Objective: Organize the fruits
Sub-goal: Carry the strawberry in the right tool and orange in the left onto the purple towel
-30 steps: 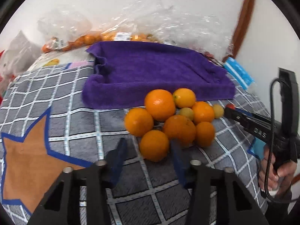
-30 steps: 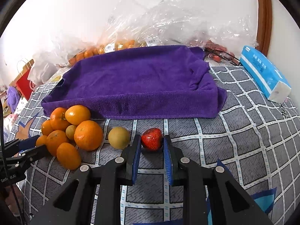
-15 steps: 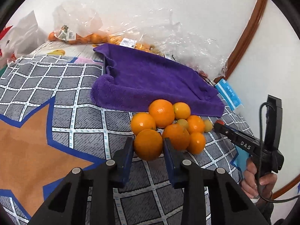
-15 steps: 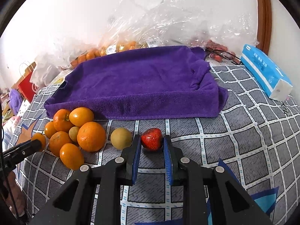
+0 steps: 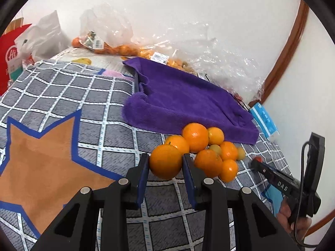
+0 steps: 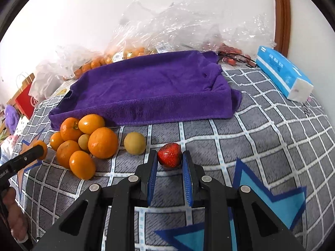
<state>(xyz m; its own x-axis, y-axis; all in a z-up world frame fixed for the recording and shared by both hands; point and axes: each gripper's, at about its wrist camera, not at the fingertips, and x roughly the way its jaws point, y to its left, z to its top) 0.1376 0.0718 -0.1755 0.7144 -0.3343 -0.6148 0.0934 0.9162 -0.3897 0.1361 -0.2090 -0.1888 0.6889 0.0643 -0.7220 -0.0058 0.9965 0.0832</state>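
Left gripper [image 5: 165, 165] jaws clamped on orange [image 5: 165, 161], right gripper [image 6: 169, 160] jaws clamped on strawberry [image 6: 169, 154].

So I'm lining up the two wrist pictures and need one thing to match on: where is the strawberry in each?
Left wrist view: strawberry, a small red spot far right, at the tip of the right gripper, past the pile of oranges.
Right wrist view: low centre, between the gripper's blue pads, on the checked cover.
Shared landmark: purple towel, behind the fruit in both.
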